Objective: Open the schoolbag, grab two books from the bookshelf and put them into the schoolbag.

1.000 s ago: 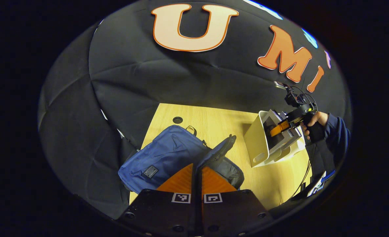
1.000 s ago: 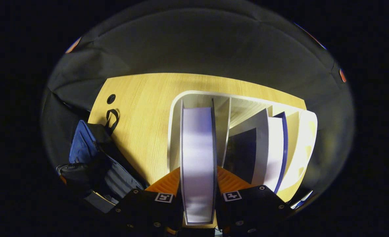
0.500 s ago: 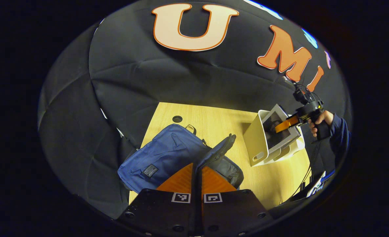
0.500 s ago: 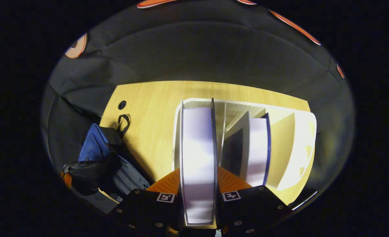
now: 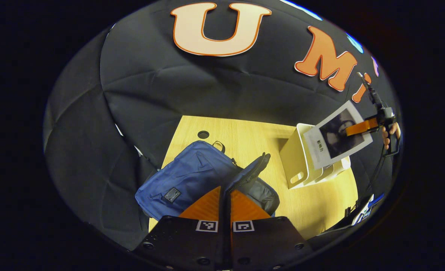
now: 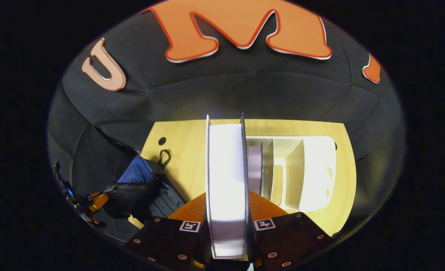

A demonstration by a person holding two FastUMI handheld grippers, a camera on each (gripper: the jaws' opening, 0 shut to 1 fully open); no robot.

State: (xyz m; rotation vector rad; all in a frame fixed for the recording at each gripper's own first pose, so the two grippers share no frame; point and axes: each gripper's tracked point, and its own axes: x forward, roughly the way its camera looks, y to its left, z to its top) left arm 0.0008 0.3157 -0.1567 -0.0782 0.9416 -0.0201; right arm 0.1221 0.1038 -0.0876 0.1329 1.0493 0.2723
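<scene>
The blue schoolbag (image 5: 184, 177) lies on the wooden table (image 5: 245, 135) with its dark flap (image 5: 249, 174) raised. My left gripper (image 5: 225, 197) is shut on that flap's zip edge and holds it up. The white bookshelf (image 5: 296, 162) stands to the right of the bag. Above it hangs a book (image 5: 337, 138) with a dark picture on its cover, pinched by my right gripper (image 5: 357, 128). In the right gripper view the same book (image 6: 226, 180) stands edge-on between the fingers of my right gripper (image 6: 227, 203), well clear of the bookshelf (image 6: 316, 173). One more book (image 6: 255, 169) stays in a slot. The schoolbag (image 6: 139, 184) lies at the left.
A round cable hole (image 5: 203, 134) sits at the table's far left, beside the bag's handle loop (image 5: 218, 146). A hand (image 5: 389, 132) holds the right gripper's grip. Cables and gear (image 5: 361, 212) hang off the table's right edge. Bare tabletop lies between bag and shelf.
The right gripper has lifted the book up out of the bookshelf slot and now holds it above the shelf. The left gripper has stayed still, holding the flap up.
</scene>
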